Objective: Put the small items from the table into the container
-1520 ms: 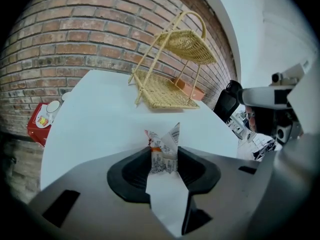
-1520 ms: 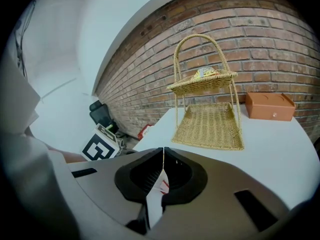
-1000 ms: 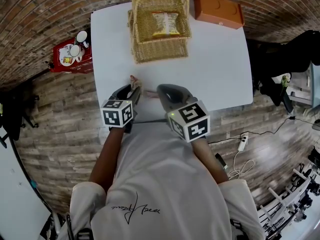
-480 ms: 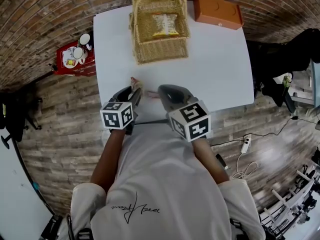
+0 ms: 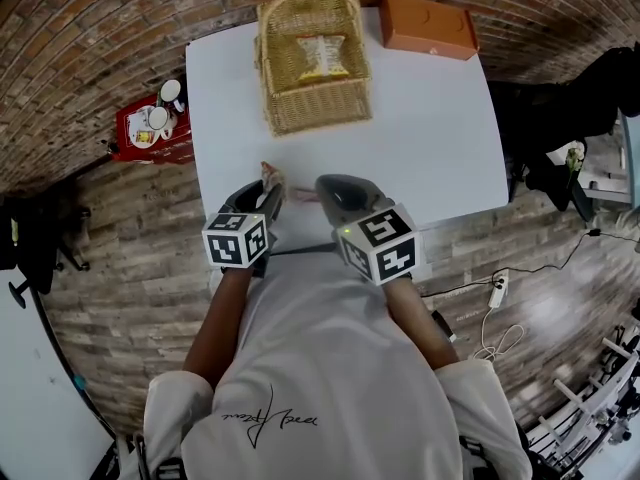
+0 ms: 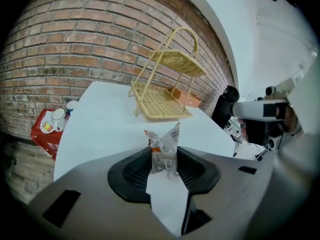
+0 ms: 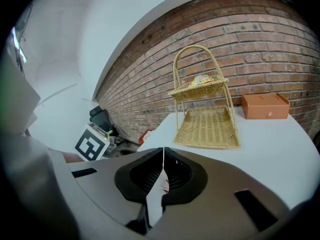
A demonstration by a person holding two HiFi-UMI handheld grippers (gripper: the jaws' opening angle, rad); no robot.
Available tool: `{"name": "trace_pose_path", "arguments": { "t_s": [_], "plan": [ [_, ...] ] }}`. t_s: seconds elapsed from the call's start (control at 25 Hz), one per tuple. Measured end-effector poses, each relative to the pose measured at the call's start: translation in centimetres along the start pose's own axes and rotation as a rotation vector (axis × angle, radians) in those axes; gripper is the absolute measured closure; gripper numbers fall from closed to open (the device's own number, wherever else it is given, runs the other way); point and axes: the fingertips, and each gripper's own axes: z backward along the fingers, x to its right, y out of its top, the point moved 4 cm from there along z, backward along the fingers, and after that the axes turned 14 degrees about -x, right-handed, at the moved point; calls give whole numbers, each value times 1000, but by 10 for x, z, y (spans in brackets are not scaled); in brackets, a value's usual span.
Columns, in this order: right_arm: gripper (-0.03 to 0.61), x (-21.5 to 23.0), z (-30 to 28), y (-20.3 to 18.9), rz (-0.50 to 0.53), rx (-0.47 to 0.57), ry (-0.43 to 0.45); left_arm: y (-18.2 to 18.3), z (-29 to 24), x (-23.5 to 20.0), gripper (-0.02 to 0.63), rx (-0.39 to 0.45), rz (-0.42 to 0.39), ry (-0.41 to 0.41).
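Note:
A two-tier wicker basket [image 5: 312, 63] stands at the far edge of the white table [image 5: 430, 138], with a snack packet [image 5: 322, 56] on its upper tier. My left gripper [image 5: 268, 190] is near the table's front edge, shut on a small printed sachet [image 6: 164, 151] that sticks up between its pads. The sachet [image 5: 271, 176] points toward the basket [image 6: 162, 84]. My right gripper [image 5: 321, 185] is beside it on the right, its jaws shut with the tips meeting [image 7: 163, 156]. A small pinkish item [image 5: 304, 196] lies on the table between the two grippers.
An orange box [image 5: 428, 26] sits at the far right corner of the table, next to the basket [image 7: 205, 109]. A red box with cups [image 5: 150, 128] stands off the table's left side. A black bag and cables lie on the floor to the right.

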Motion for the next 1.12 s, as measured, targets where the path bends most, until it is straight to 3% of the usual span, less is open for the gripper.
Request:
{"name": "trace_pose_path", "arguments": {
  "t_s": [1.12],
  "plan": [
    [555, 1, 0, 3, -13, 21, 9, 46, 21, 21, 468, 91, -35, -49]
  ]
}}
